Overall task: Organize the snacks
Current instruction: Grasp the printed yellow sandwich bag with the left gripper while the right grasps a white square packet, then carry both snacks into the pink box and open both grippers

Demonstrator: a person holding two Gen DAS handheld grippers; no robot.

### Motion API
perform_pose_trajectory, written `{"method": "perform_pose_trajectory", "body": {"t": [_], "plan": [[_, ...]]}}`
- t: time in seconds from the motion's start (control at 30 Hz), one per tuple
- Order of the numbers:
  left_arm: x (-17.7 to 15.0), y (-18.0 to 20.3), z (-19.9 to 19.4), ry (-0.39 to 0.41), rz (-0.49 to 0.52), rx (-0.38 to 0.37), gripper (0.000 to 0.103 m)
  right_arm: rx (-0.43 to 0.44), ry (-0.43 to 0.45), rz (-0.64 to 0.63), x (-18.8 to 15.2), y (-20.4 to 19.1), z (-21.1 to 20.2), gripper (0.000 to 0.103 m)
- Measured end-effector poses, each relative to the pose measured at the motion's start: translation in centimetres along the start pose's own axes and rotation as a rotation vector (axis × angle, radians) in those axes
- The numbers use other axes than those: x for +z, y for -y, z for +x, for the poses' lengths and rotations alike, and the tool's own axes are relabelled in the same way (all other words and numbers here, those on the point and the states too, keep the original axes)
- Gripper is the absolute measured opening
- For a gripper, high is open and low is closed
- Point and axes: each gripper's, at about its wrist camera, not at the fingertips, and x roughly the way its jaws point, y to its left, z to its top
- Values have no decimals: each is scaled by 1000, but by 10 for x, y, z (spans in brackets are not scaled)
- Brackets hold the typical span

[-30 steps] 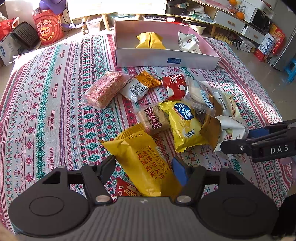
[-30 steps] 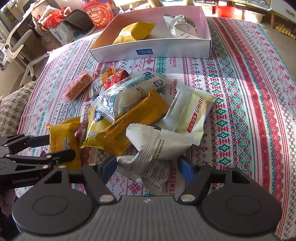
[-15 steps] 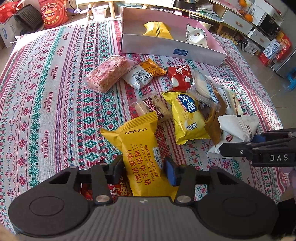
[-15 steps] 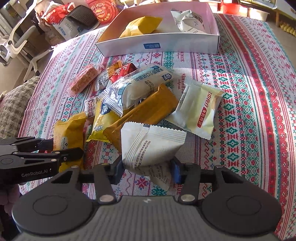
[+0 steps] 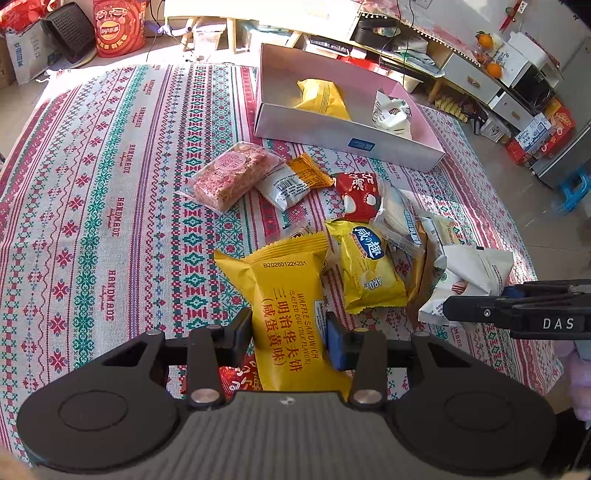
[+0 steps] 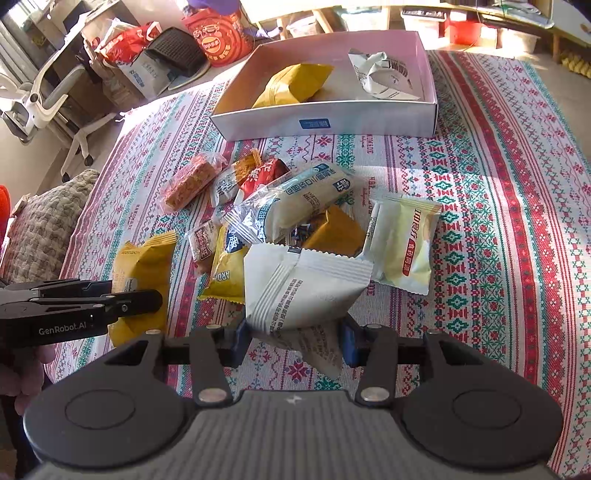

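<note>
My left gripper (image 5: 288, 328) has its jaws closing, pads pressed on the sides of a yellow waffle sandwich packet (image 5: 280, 280), which is raised a little off the cloth. In the right wrist view my right gripper (image 6: 294, 332) is also closing, its pads squeezing a white packet (image 6: 306, 288) held above the cloth. Between the two lies a pile of snacks (image 5: 365, 266), several packets overlapping. Further back stands the white box (image 5: 347, 134) holding a yellow packet (image 5: 321, 98) and a crumpled white one (image 5: 391, 112).
A patterned red and green cloth (image 5: 110, 206) covers the surface. A red packet (image 5: 240, 376) lies under my left gripper. A pale packet (image 6: 404, 243) lies right of the pile. Bags (image 5: 114, 26), cabinets (image 5: 509, 88) and an office chair (image 6: 48, 99) stand beyond the cloth.
Both pairs of jaws have narrowed onto their packets. The yellow packet and the white packet have each come up off the cloth, and both grippers have risen slightly.
</note>
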Motion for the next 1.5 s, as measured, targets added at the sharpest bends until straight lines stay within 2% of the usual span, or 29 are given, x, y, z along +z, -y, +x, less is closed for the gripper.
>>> {"method": "perform_pose_trajectory", "body": {"t": [0.4,0.87,1.03,1.17,1.37,1.5], "plan": [[33,6,-18,121,-40,-43,48,28,118,80,38,8,-14,44],[92,14,1,258,-110,-40,47,51,217,196,89,39,6,44],[114,11,12,269,-121,-38,47,72,242,201,104,48,18,44],[137,17,23,280,-89,-3,47,83,277,203,118,57,30,44],[171,29,57,272,-14,61,47,98,275,224,132,65,47,44],[184,40,80,273,77,150,47,93,295,199,140,66,51,44]]}}
